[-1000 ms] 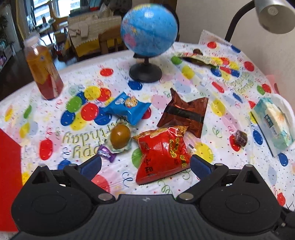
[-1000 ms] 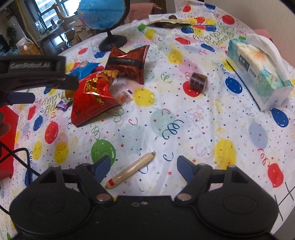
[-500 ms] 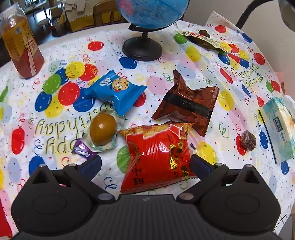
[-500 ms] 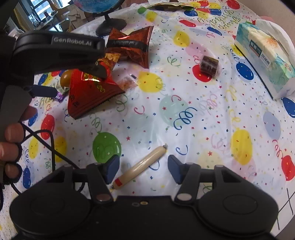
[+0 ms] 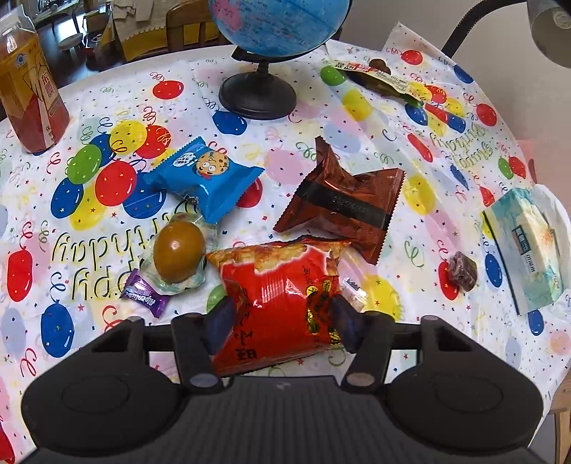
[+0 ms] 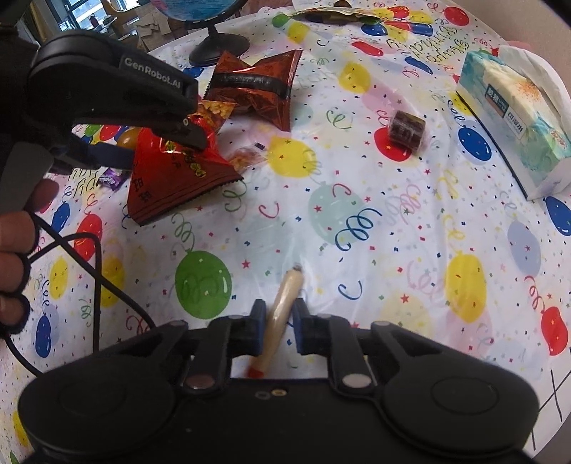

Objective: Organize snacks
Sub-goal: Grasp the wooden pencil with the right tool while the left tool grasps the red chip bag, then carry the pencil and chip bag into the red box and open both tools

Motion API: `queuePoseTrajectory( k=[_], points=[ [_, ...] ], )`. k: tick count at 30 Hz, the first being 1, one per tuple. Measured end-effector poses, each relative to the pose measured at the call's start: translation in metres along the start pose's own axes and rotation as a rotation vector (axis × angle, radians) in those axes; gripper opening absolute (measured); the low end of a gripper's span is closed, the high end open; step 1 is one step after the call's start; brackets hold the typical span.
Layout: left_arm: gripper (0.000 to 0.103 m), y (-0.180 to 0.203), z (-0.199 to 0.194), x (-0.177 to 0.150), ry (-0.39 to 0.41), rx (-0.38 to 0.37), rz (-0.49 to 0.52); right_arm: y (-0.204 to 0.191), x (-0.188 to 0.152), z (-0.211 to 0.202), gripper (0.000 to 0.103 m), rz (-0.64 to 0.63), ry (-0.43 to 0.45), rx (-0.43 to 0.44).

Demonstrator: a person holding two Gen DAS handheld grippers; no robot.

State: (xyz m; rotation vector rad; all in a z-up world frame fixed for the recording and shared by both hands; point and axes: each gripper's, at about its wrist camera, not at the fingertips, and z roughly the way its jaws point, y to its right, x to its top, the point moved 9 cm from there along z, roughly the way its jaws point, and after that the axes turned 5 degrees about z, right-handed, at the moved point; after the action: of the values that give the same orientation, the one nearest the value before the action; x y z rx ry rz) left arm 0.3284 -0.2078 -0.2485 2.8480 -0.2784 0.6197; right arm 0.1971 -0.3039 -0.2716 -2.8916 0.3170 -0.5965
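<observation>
My left gripper [image 5: 282,321] has its jaws pressed on both sides of a red chip bag [image 5: 282,296]; the bag also shows in the right wrist view [image 6: 171,175], tilted up under that gripper. My right gripper [image 6: 279,332] has closed around a beige sausage stick [image 6: 282,307] on the tablecloth; a small gap shows on the right side. A dark red-brown packet [image 5: 342,203], a blue cookie pack [image 5: 207,178], a wrapped brown egg [image 5: 178,251], a purple candy [image 5: 144,298] and a small dark brown sweet [image 5: 462,271] lie around.
A globe [image 5: 267,32] stands at the back. A bottle of tea [image 5: 28,92] is at the far left. A tissue box [image 5: 528,246] lies at the right edge. A green-brown packet [image 5: 385,80] lies at the back right. A lamp [image 5: 549,28] hangs over.
My left gripper moved forward and closed on the red chip bag, tilting it. My right gripper closed in around the sausage stick.
</observation>
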Motion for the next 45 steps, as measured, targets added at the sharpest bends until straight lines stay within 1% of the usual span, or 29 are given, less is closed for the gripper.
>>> queuePoseTrajectory(
  k=[4,11,18,24,33,41,45],
  points=[
    [0.05,-0.001,-0.006,-0.004,0.011,0.012,0.021,0.001,-0.002,-0.005,0.009,0.0,0.007,0.016],
    [0.048,-0.003,-0.032,-0.017,0.035,0.025,0.025,0.003,-0.002,-0.028,0.009,0.006,0.051,0.061],
    [0.047,-0.013,-0.069,-0.035,0.068,0.043,-0.013,0.0,-0.003,-0.059,0.009,-0.031,0.103,0.114],
    [0.047,-0.026,-0.103,-0.054,0.102,0.082,-0.066,-0.014,-0.003,-0.083,0.009,-0.094,0.146,0.18],
    [0.047,-0.053,-0.158,-0.087,0.154,0.132,-0.165,-0.056,-0.003,-0.115,0.009,-0.214,0.178,0.294],
    [0.047,-0.096,-0.203,-0.105,0.208,0.187,-0.233,-0.113,0.002,-0.14,0.009,-0.323,0.204,0.378],
    [0.047,-0.122,-0.221,-0.11,0.229,0.194,-0.258,-0.145,0.002,-0.147,0.009,-0.368,0.207,0.401]
  ],
)
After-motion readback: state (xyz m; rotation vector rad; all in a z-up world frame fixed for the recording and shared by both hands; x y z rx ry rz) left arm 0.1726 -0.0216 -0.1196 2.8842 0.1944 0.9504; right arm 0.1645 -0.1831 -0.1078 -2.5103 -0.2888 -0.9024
